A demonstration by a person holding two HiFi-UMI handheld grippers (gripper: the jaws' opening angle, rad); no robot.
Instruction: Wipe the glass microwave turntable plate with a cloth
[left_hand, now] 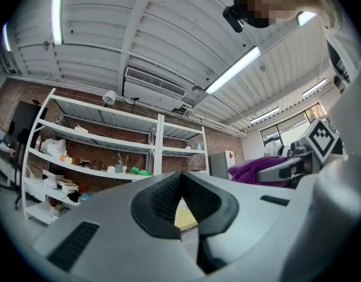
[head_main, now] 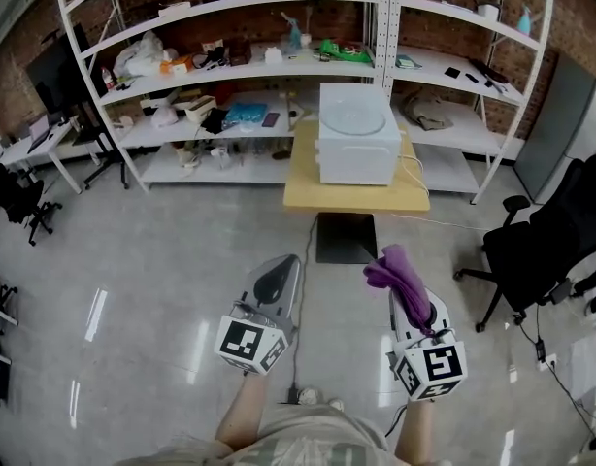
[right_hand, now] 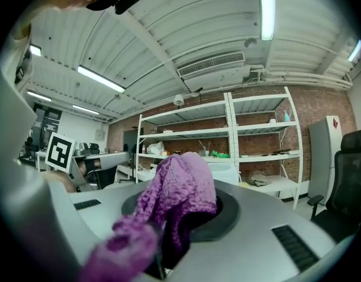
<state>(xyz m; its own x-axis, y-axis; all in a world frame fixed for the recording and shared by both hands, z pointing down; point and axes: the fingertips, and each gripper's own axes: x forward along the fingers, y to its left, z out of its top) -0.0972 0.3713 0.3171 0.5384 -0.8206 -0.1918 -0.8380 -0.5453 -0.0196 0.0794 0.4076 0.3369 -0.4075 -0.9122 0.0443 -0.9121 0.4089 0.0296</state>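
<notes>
The glass turntable plate (head_main: 353,116) lies on top of a white microwave (head_main: 358,158), which stands on a small wooden table (head_main: 308,197) far ahead of both grippers. My right gripper (head_main: 395,268) is shut on a purple cloth (head_main: 402,272) that bunches up out of its jaws; the right gripper view shows this cloth (right_hand: 181,192) hiding the fingertips. My left gripper (head_main: 282,266) is shut with nothing in it, its pads meeting at the tip (left_hand: 179,181). Both grippers hang over the floor, well short of the table.
White metal shelves (head_main: 279,66) full of clutter line the brick wall behind the table. A black office chair (head_main: 550,241) stands at the right. A dark panel (head_main: 345,238) sits on the floor under the table's near edge. Desks and chairs (head_main: 21,197) are at the left.
</notes>
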